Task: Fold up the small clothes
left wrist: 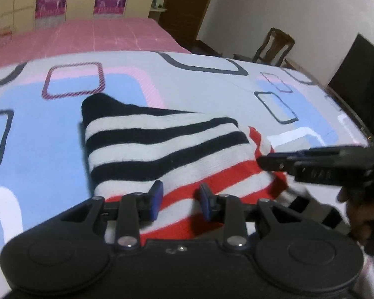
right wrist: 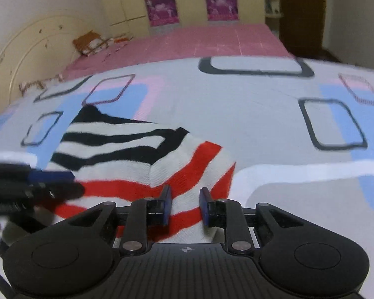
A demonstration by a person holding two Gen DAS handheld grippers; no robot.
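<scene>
A small striped knit garment (left wrist: 162,149), black-and-white at its far end and red-and-white at its near end, lies bunched on the patterned bedsheet (left wrist: 199,84). It also shows in the right wrist view (right wrist: 137,159). My left gripper (left wrist: 179,199) is open, its blue pads apart just above the red-striped near edge. My right gripper (right wrist: 185,204) is open over a raised fold of the red-striped part. The right gripper also shows from the side in the left wrist view (left wrist: 269,162), at the garment's right edge. The left gripper shows in the right wrist view (right wrist: 62,182).
The sheet (right wrist: 261,114) with blue, pink and black squares covers the work surface. A pink bed (left wrist: 87,35) lies behind it, with wardrobes (right wrist: 187,2) beyond. A wooden chair (left wrist: 274,47) and a dark screen (left wrist: 356,74) stand at the right.
</scene>
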